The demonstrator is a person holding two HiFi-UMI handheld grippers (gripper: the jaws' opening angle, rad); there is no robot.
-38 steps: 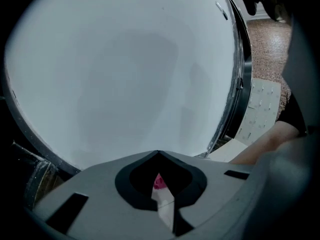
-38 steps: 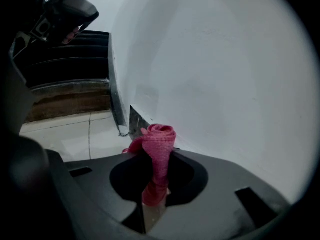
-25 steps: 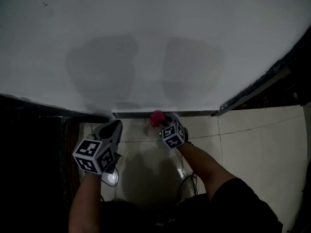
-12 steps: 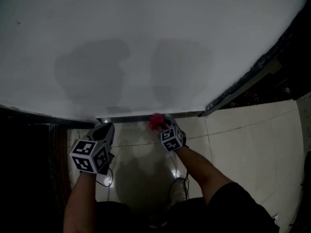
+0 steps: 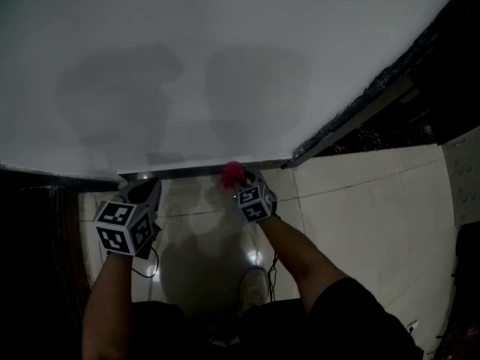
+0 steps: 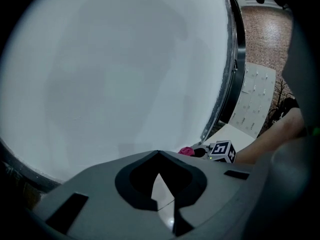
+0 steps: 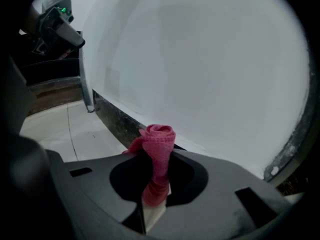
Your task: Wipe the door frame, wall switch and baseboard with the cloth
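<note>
- Pink cloth (image 7: 159,139) is pinched as a rolled wad in the right gripper (image 7: 154,200), with its tip at the dark baseboard (image 7: 116,123) under the white wall (image 5: 225,66).
- Only a narrow strip sits between the jaws, so a hard drag along the baseboard could tug it loose.
- If the wad folds aside, bare jaw plastic might scrape the wall.
- The left gripper (image 5: 144,193) hangs closed and empty, to the left of the cloth, and is not placed to catch a drop.
</note>
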